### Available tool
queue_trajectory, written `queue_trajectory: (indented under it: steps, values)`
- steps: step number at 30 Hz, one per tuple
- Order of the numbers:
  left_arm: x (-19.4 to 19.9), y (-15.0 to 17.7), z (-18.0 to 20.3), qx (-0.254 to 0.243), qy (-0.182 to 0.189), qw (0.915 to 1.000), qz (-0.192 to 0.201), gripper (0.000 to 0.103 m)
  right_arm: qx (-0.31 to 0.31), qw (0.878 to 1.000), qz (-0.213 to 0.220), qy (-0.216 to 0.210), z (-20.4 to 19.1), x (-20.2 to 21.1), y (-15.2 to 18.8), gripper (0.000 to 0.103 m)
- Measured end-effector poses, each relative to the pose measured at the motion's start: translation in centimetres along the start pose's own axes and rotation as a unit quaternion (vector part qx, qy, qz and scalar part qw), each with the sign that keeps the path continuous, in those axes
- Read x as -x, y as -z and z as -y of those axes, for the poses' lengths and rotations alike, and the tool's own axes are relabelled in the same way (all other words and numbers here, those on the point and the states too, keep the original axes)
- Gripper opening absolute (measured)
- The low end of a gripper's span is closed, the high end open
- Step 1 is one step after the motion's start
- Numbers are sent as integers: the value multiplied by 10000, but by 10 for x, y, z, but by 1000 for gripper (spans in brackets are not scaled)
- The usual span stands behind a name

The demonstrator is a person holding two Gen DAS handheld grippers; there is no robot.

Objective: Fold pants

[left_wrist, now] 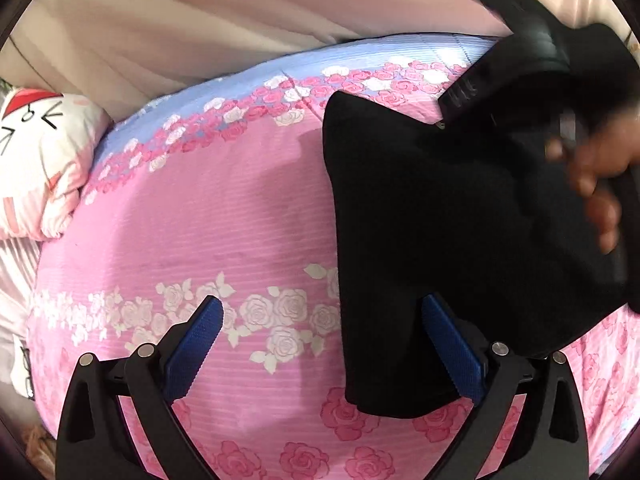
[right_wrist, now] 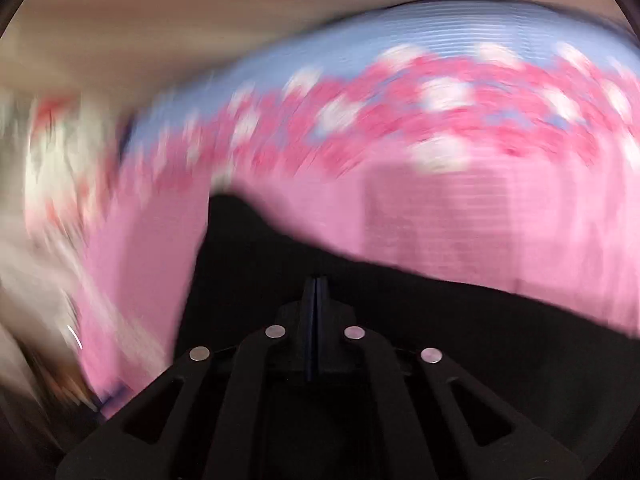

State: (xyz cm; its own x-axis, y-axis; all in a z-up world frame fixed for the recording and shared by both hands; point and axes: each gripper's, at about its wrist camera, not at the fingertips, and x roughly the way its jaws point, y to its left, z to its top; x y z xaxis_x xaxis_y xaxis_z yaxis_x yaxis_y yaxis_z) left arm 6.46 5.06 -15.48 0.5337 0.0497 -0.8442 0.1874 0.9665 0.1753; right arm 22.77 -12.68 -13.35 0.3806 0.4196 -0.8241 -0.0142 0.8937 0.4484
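No writing is readable; black pants (left_wrist: 420, 220) lie beneath the spread left gripper (left_wrist: 322, 350), while the right gripper (right_wrist: 316, 292) pinches them.

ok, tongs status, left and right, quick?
Left tongs: open, holding nothing; pants lie by one pad.
Right tongs: shut, black pants around the tips; whether cloth is pinched cannot be told.

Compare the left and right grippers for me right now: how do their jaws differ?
The left gripper has its jaws spread wide with nothing pinched; the right gripper has its jaws pressed together. The left one sits over the pink bedspread beside the black pants; the right one sits over black cloth. Both have blue pads.
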Motion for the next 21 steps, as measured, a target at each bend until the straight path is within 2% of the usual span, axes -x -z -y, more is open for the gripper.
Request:
queue_trajectory:
  steps: [2, 4, 6, 7, 8, 9, 11, 12, 13, 15, 18, 19, 21]
  values:
    - [2, -2, 1, -33, -40, 10000, -57, 98, 112, 9987, 492, -77, -3, 40, 10, 6]
    - [4, -4, 2, -74, -93, 9999, -101, 98, 334, 9967, 686, 280, -1, 72, 29, 6]
    - [6, -6, 4, -36, -98, 9997, -203, 98, 465, 9934, 642, 831, 18, 91, 59, 6]
    - [7, -7, 5, -20, -97, 9996, -253, 98, 409, 9927, 587, 970, 33, 96, 67, 6]
    - [7, -8, 5, -12, -105, 9995, -306, 98, 201, 9912, 502, 1205, 56, 96, 79, 1]
    - [7, -9, 7, -11, -142, 9992, -374, 98, 14, 9902, 456, 1316, 79, 96, 87, 0]
    - [6, -12, 10, -26, -198, 9986, -491, 98, -589, 9936, 579, 767, 113, 101, 92, 0]
    - [6, -13, 12, -36, -222, 9984, -516, 98, -797, 9917, 654, 763, 117, 110, 93, 2]
    - [6, -15, 17, -90, -285, 9981, -542, 98, -757, 9908, 788, 795, 114, 123, 96, 6]
    - [8, -16, 25, -233, -462, 9971, -560, 98, -599, 9911, 962, 705, 107, 141, 107, 6]
    - [7, -18, 31, -297, -538, 9963, -599, 98, -445, 9915, 620, 1052, 117, 125, 126, 3]
    - [6, -18, 33, -292, -546, 9962, -619, 98, -511, 9926, 563, 943, 126, 115, 131, 3]
    - [4, -19, 35, -287, -566, 9958, -658, 98, -653, 9925, 661, 798, 128, 122, 131, 3]
